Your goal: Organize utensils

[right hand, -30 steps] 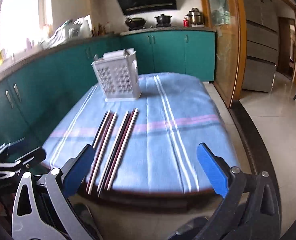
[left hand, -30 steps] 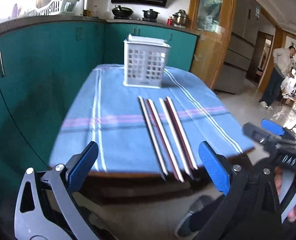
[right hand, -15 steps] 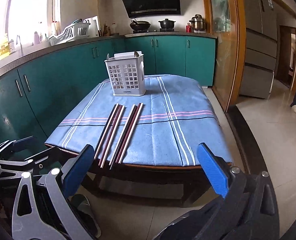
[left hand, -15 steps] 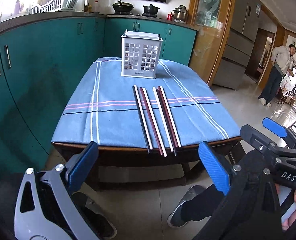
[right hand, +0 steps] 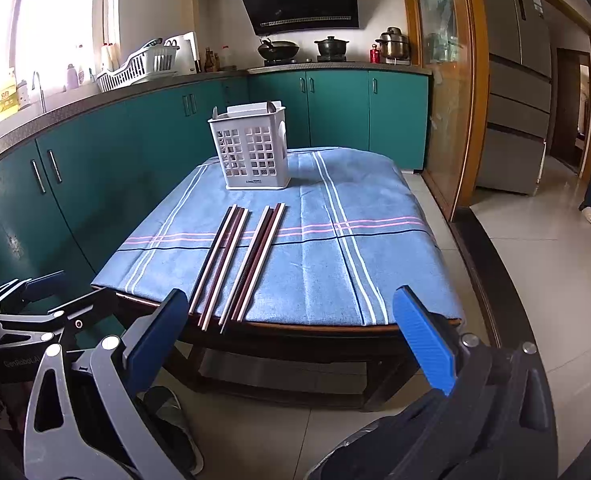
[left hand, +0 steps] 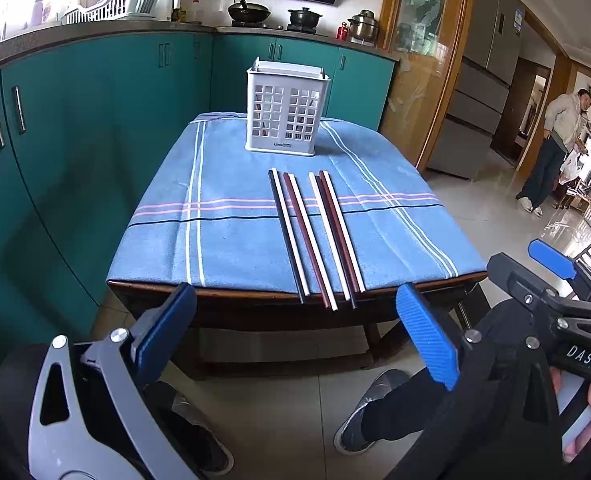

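Observation:
Several long chopsticks (left hand: 315, 236), white and dark red, lie side by side on the blue striped cloth of a small table (left hand: 223, 236), their ends over the near edge. They also show in the right wrist view (right hand: 239, 260). A white perforated utensil basket (left hand: 285, 108) stands upright at the far end, also in the right wrist view (right hand: 253, 148). My left gripper (left hand: 295, 336) is open and empty, held off the table's near edge. My right gripper (right hand: 291, 336) is open and empty, likewise short of the table.
Teal cabinets (left hand: 75, 128) run along the left and back. A glass door (left hand: 423, 60) and a fridge (left hand: 491, 76) stand to the right. A person (left hand: 555, 148) stands far right. My feet (left hand: 375, 408) are on the tiled floor below.
Both grippers have pulled back and away from the table; it now looks farther off and lower in both views. The chopsticks and basket have not moved.

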`<act>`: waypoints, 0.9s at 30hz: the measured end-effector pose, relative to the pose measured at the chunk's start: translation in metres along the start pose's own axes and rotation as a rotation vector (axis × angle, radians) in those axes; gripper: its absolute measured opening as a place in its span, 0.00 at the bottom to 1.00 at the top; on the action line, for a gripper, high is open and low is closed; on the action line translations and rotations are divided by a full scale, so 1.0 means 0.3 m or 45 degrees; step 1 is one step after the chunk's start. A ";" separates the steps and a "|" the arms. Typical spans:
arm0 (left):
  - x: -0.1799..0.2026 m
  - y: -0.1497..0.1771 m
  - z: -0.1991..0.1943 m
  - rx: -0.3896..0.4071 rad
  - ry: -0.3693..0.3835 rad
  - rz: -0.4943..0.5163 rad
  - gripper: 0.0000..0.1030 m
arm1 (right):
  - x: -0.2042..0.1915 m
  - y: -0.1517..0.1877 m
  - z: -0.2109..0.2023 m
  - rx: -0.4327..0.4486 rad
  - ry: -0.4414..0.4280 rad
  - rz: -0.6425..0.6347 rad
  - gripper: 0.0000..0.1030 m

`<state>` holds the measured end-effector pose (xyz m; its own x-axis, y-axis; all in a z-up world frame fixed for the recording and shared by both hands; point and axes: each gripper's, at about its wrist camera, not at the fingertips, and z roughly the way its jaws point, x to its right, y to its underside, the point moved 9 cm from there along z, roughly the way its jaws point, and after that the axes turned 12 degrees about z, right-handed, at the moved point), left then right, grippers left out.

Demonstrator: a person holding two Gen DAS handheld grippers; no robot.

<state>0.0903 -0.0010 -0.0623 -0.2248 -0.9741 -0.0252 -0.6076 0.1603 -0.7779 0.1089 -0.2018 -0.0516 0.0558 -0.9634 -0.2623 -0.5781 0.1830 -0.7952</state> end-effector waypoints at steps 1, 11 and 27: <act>0.001 -0.001 0.000 0.000 0.000 0.001 0.96 | 0.001 0.000 0.000 0.001 0.000 0.000 0.97; 0.013 0.001 0.002 -0.006 0.000 0.010 0.96 | 0.010 0.004 0.003 -0.007 -0.001 0.007 0.97; -0.017 -0.007 0.056 -0.051 -0.009 -0.007 0.96 | 0.019 0.009 0.041 -0.033 -0.015 -0.007 0.97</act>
<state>0.1055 0.0010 -0.0712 -0.2161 -0.9760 -0.0256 -0.6388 0.1611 -0.7523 0.1177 -0.2045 -0.0621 0.0687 -0.9620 -0.2644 -0.5983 0.1724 -0.7825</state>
